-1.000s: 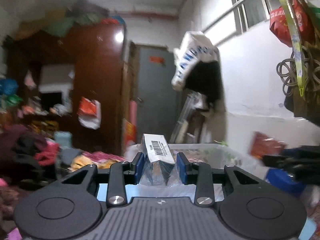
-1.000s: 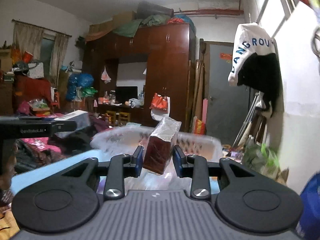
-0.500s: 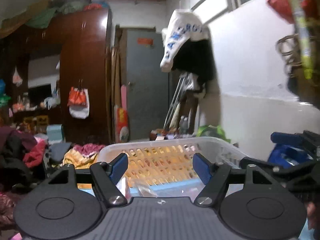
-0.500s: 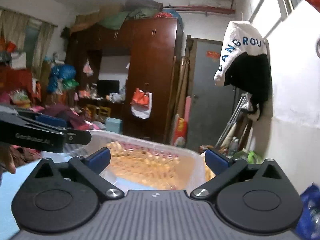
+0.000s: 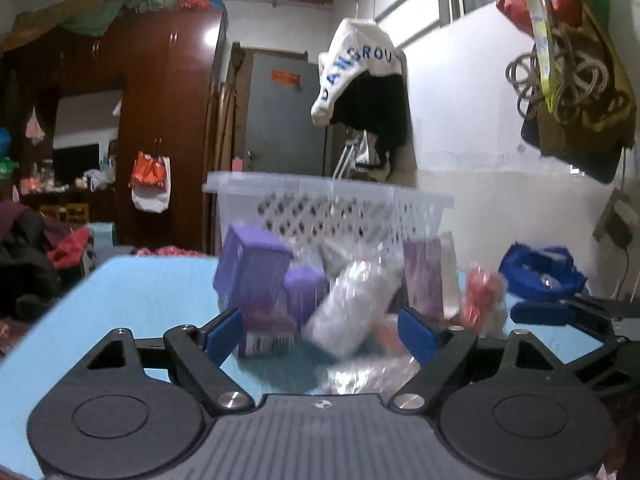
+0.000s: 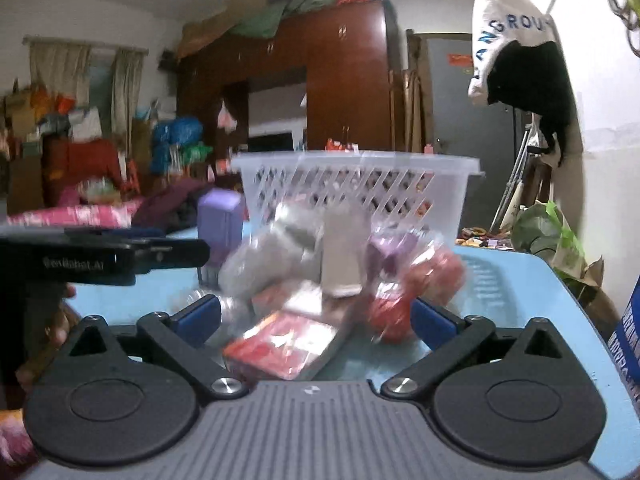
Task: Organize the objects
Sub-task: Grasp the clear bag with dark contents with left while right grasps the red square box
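Note:
A pile of small packaged goods lies on a light blue table (image 5: 152,296) in front of a white plastic basket (image 5: 328,208). In the left wrist view I see purple boxes (image 5: 252,268), a silvery wrapped packet (image 5: 352,304) and a red packet (image 5: 480,300). My left gripper (image 5: 322,336) is open and empty just short of the pile. In the right wrist view the basket (image 6: 360,188) stands behind a purple box (image 6: 220,232), a silvery packet (image 6: 264,260), a red flat pack (image 6: 288,340) and a red bag (image 6: 416,292). My right gripper (image 6: 316,320) is open and empty, its fingers either side of the red flat pack.
The left gripper's body (image 6: 104,260) shows at the left of the right wrist view; the right gripper's body (image 5: 576,316) shows at the right of the left wrist view. A blue bag (image 5: 540,272) lies at the table's right. A wardrobe (image 6: 344,80) and cluttered room lie behind.
One second ago each gripper held a packet over the basket. Both opened and let go, then drew back and down to table level, facing the pile in front of the basket.

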The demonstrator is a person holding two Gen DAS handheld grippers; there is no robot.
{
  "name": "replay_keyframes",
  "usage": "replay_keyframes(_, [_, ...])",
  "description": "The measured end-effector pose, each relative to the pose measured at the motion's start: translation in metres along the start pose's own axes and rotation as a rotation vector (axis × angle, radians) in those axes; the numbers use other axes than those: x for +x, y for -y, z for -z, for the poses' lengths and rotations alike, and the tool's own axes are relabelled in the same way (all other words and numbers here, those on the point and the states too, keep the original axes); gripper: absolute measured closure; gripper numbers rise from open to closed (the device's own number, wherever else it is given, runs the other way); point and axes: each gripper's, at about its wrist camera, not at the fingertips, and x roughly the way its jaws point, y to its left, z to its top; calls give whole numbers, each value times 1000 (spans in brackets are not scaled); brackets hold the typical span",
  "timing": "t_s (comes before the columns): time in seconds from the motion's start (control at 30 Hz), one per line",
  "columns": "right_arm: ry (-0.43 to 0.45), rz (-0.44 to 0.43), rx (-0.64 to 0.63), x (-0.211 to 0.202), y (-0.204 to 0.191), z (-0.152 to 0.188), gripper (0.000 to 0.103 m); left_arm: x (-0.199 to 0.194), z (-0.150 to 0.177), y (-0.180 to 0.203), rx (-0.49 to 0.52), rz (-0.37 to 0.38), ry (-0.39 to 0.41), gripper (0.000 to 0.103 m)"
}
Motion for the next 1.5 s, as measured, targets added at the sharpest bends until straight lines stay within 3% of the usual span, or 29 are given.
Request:
replay_keyframes(0.1, [-13,-23,5,9,-2,4,1,4,10,1,15,10,-13,16])
replay_keyframes(0.33, [-45,-52,3,10,-5,18,33,7,19,14,56,43,-10,16])
replay_keyframes(0.43, [-33,-47,8,5,-3,19,39,7,20,19,80,43,-2,16])
replay_keyframes(0.87, [-28,-32,18,-1,1,23,40,12,28,26,71,64,2,18])
replay_keyframes(0.97, [-27,-34,14,-1,0,26,40,15,27,28,55,67,9,24])
replay_keyframes(1.1, [-27,-35,13,-2,-1,26,40,19,26,29,27,114,-7,55])
replay_keyframes(1.5, [25,-25,-15,-18,-3,14,41,-3,10,15,-34,130,51,58])
